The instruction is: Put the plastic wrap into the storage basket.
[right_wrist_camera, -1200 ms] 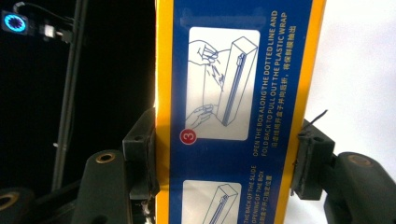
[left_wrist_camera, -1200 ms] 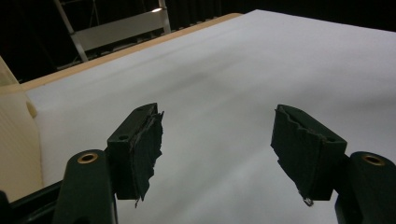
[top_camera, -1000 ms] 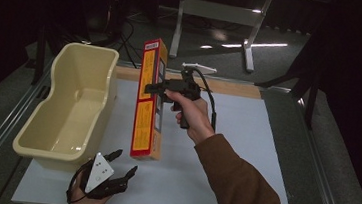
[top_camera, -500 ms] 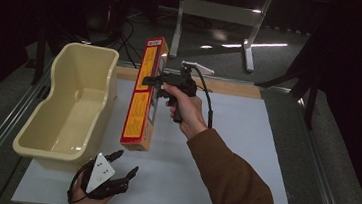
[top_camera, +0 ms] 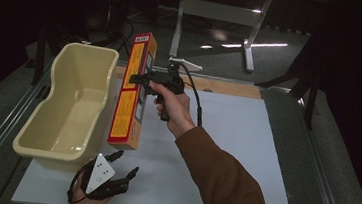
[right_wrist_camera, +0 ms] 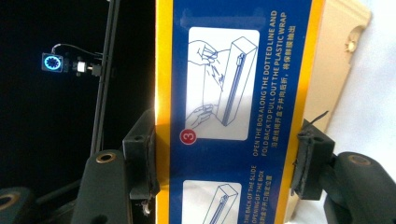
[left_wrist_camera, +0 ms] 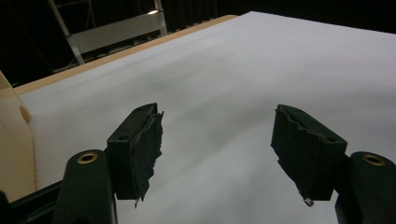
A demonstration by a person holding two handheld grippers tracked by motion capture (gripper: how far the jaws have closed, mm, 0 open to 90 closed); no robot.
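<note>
Black pads of the right tool (top_camera: pixel 138 79) press on both narrow sides of a long box (top_camera: pixel 130 94), so its jaws stand fairly wide yet are closed on the box, as the right gripper view shows, with a pad (right_wrist_camera: pixel 142 156) flat against each yellow edge. The hand (top_camera: pixel 173 106) holds the tool level, gripping the box in its upper half.

The box is tall and slim, red and yellow on the face that shows from above, with a blue panel of printed opening instructions and line drawings (right_wrist_camera: pixel 229 93) on the side facing the tool's camera. It leans a little, top end away from the person. Whether its bottom corner rests on the white worktop (top_camera: pixel 244 153) or hangs just above it cannot be told. It is just beside the right wall of a cream plastic tub (top_camera: pixel 62 115), which sits at the left of the worktop.

The left tool (top_camera: pixel 121 169) lies low at the near edge of the worktop, close to the tub's near corner. Its jaws are wide apart with nothing between them, the pads (left_wrist_camera: pixel 142 149) over bare white surface.
</note>
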